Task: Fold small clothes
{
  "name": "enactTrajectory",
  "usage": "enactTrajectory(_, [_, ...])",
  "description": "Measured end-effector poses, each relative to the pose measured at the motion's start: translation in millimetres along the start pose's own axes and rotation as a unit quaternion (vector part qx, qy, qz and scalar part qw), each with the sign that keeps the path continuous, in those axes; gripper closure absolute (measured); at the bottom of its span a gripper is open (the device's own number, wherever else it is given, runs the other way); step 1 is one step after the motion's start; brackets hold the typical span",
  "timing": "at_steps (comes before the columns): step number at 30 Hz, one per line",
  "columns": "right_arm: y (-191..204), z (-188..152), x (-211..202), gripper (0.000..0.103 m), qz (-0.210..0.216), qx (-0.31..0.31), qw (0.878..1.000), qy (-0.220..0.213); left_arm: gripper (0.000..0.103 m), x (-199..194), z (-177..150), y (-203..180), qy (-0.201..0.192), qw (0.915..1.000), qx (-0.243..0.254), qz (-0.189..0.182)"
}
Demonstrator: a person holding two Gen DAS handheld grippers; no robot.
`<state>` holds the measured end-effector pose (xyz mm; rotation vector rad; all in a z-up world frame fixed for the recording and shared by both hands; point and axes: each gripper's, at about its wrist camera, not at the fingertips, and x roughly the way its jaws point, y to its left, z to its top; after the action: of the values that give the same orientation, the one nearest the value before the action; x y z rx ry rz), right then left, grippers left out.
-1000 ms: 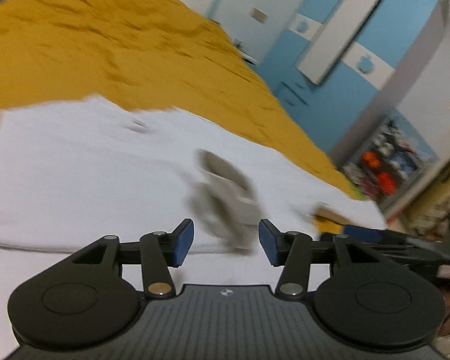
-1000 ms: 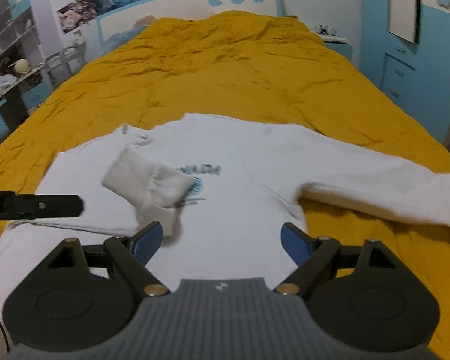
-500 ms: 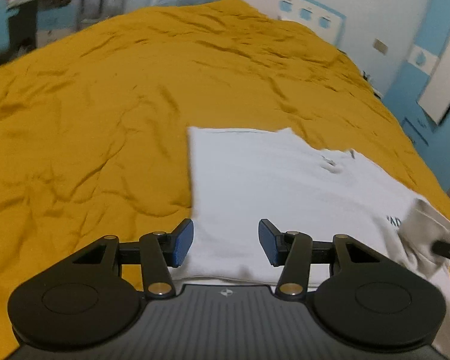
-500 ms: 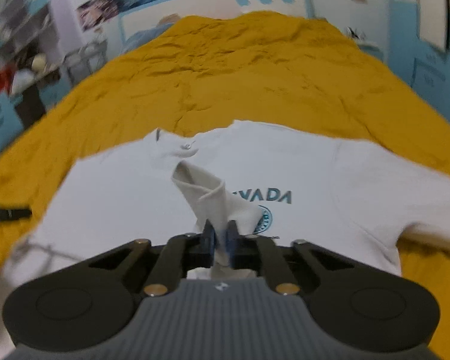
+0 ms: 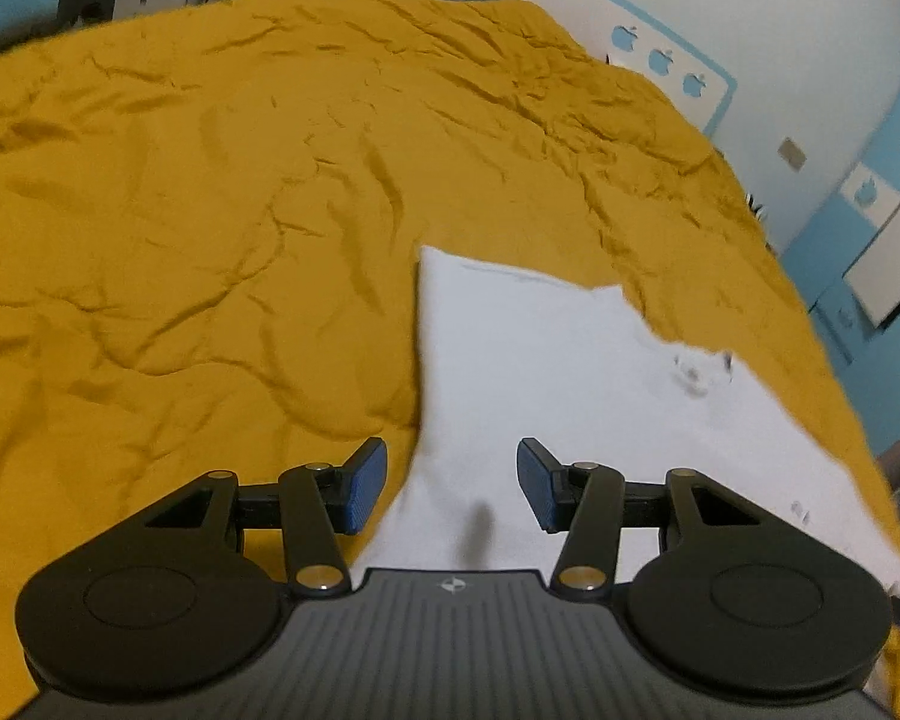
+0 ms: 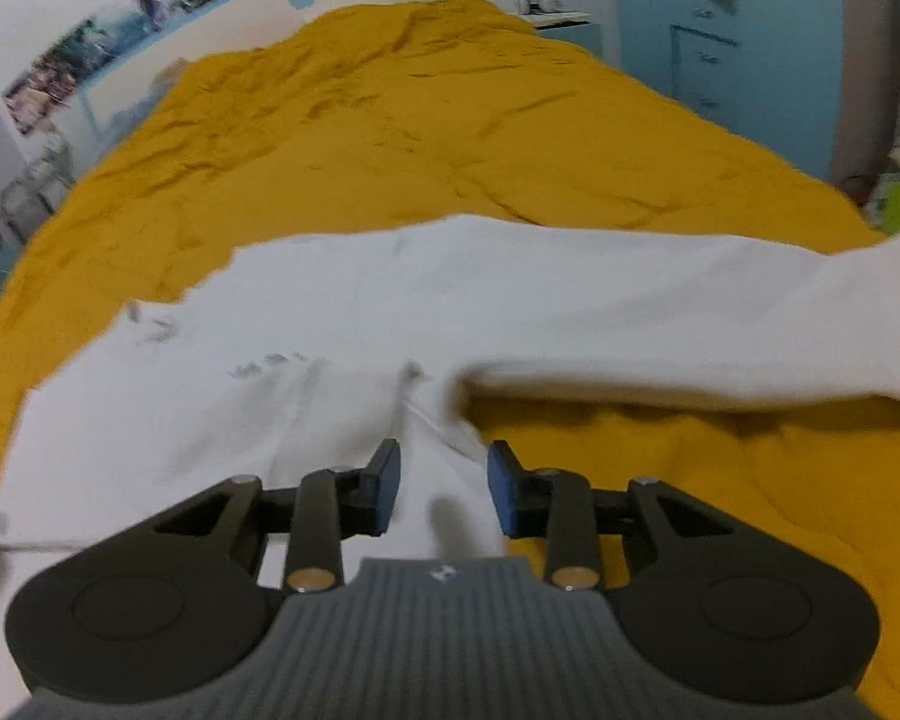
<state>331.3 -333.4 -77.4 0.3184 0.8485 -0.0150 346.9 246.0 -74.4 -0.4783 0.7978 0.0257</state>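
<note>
One white long-sleeved cotton shirt (image 6: 354, 324) lies flat on the mustard-yellow bed (image 6: 390, 120), limp and light, best pinched at an edge or cuff; right hand-held gripper (image 6: 444, 486) just reopened part-way over the near hem, left hand-held gripper (image 5: 450, 486) half-open, empty.

Soft, even indoor light; both fisheye views bend strongly at the edges. Motion blur smears the white shirt (image 6: 342, 324), worst in the right view.
</note>
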Motion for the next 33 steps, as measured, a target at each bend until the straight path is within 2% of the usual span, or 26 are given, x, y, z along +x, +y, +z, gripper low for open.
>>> enactTrajectory(3, [7,10,30,0.074,0.024,0.006,1.000,0.011,0.046,20,8,-2,0.010,0.9998,-0.015,0.001])
enactTrajectory(5, [6,16,49,0.075,0.026,0.021,0.999,0.021,0.055,32,10,-2,0.015,0.9997,-0.017,0.011])
enactTrajectory(7, [3,18,63,0.076,0.012,0.033,0.999,0.028,0.073,42,9,-2,0.023,0.9994,-0.016,0.018])
enactTrajectory(8, [2,18,69,0.079,0.020,0.041,0.998,0.032,0.078,45,7,-2,0.026,0.9993,-0.017,0.021])
enactTrajectory(9, [0,18,72,0.095,0.029,0.044,0.998,0.035,0.088,48,5,-2,0.027,0.9991,-0.018,0.026])
enactTrajectory(10, [0,18,73,0.103,0.042,0.044,0.997,0.037,0.094,50,3,-1,0.025,0.9991,-0.017,0.030])
enactTrajectory(12, [5,21,64,0.103,0.050,0.025,0.998,0.010,0.097,49,1,2,0.014,0.9994,-0.019,0.024])
enactTrajectory(15, [13,33,33,0.103,0.067,-0.003,0.996,-0.053,0.098,40,-1,3,-0.014,0.9996,-0.018,0.013])
enactTrajectory(16, [14,34,28,0.103,0.069,-0.007,0.996,-0.061,0.098,36,-1,2,-0.024,0.9995,-0.018,0.012])
enactTrajectory(20, [16,33,55,0.103,0.052,-0.027,0.998,-0.023,0.098,34,-3,-1,-0.042,0.9986,-0.011,0.032])
enactTrajectory(23, [11,23,82,0.102,0.026,-0.022,0.999,0.021,0.098,41,-5,0,-0.022,0.9985,-0.011,0.049])
enactTrajectory(26, [7,19,81,0.101,0.026,-0.005,1.000,0.015,0.098,45,-3,1,-0.008,0.9986,-0.009,0.051])
enactTrajectory(29, [5,21,72,0.086,0.033,-0.005,0.999,0.003,0.091,45,7,3,-0.004,0.9992,-0.018,0.034])
enactTrajectory(30, [5,21,71,0.082,0.036,-0.006,0.999,0.002,0.084,45,12,3,-0.011,0.9992,-0.019,0.033])
enactTrajectory(31, [4,23,72,0.082,0.035,-0.008,0.999,0.001,0.075,46,16,3,-0.014,0.9992,-0.019,0.034])
enactTrajectory(33, [7,27,75,0.082,0.029,-0.010,1.000,0.001,0.069,54,26,4,-0.008,0.9990,-0.029,0.034])
